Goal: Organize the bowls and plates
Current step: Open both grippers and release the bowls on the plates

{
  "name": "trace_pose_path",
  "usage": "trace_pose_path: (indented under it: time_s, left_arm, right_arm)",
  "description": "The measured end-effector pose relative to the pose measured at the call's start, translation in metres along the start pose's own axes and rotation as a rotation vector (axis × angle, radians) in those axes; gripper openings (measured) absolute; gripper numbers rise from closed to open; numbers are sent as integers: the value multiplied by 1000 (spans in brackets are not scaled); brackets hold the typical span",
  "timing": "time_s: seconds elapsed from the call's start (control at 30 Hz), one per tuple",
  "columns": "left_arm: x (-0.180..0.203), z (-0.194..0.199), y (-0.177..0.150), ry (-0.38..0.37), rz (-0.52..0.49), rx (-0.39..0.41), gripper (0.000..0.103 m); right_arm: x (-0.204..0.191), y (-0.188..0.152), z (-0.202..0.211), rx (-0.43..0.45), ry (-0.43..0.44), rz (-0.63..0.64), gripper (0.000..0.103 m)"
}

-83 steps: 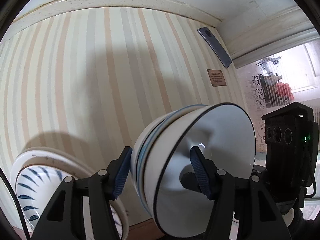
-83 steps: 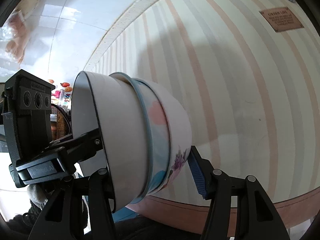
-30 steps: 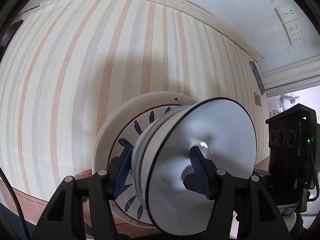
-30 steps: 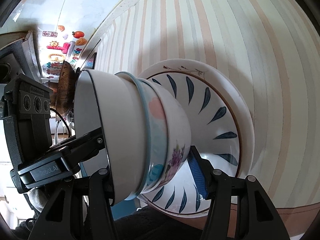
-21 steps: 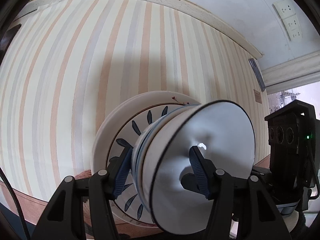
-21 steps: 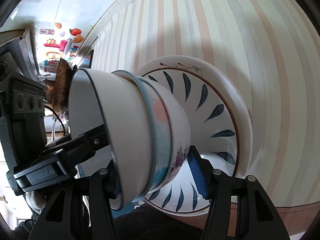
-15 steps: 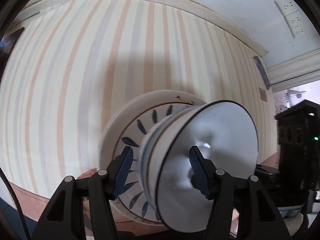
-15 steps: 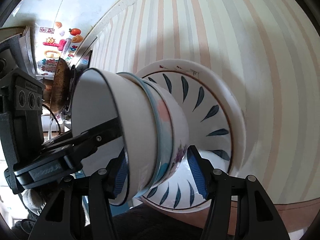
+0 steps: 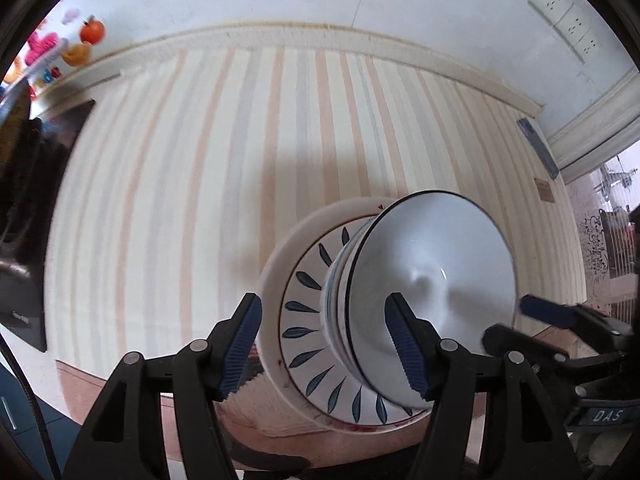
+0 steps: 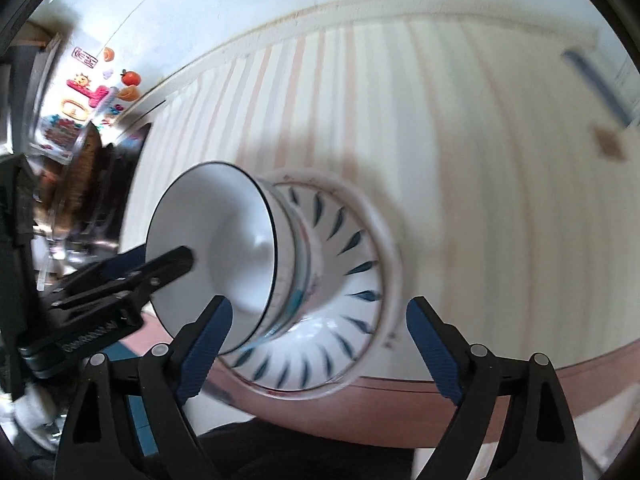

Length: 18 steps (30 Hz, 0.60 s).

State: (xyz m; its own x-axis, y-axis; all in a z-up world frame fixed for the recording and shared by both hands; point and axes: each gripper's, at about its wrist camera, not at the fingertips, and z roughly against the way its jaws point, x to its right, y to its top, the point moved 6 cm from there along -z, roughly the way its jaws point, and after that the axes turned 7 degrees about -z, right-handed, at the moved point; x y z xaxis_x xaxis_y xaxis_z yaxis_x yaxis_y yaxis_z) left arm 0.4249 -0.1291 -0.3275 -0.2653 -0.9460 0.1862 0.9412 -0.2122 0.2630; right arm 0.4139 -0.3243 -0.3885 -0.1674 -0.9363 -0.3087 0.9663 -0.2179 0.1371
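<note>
Both tools have let go: the stacked bowls [image 9: 424,292] now sit in the leaf-patterned plate [image 9: 304,308] near the bench's [image 9: 200,200] front edge, left tool [image 9: 324,344] and right tool [image 10: 320,344] spread wide, drawn back just beside them.

top bowl [image 9: 432,280]: white, thin black rim | plate [image 9: 304,300]: white w/ dk-blue leaf marks, red-brown ring | cloth [image 9: 200,200]: cream, peach + grey-blue stripes | claw pads [image 9: 240,344]: blue, ribbed
</note>
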Motion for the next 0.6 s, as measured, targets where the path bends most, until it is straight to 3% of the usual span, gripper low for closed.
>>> trace_pose_path:
  time_s: [0.1,0.2,0.53,0.6]
  left_arm:
    - [-1,21,-1,46,-15,74,66]
    - [-1,38,-3,58,-36,115,84]
    - [7,103,-23,123,-73,231,86]
    - [8,116,-30,154,-73,259,98]
  right_arm:
    - [-6,-3,27,95,-74,31,95]
    - [-9,-7,50,161,-104,28,97]
    - [-33,-44,126,317,-146,41,99]
    - [-37,-53,141,345,-144,46,99]
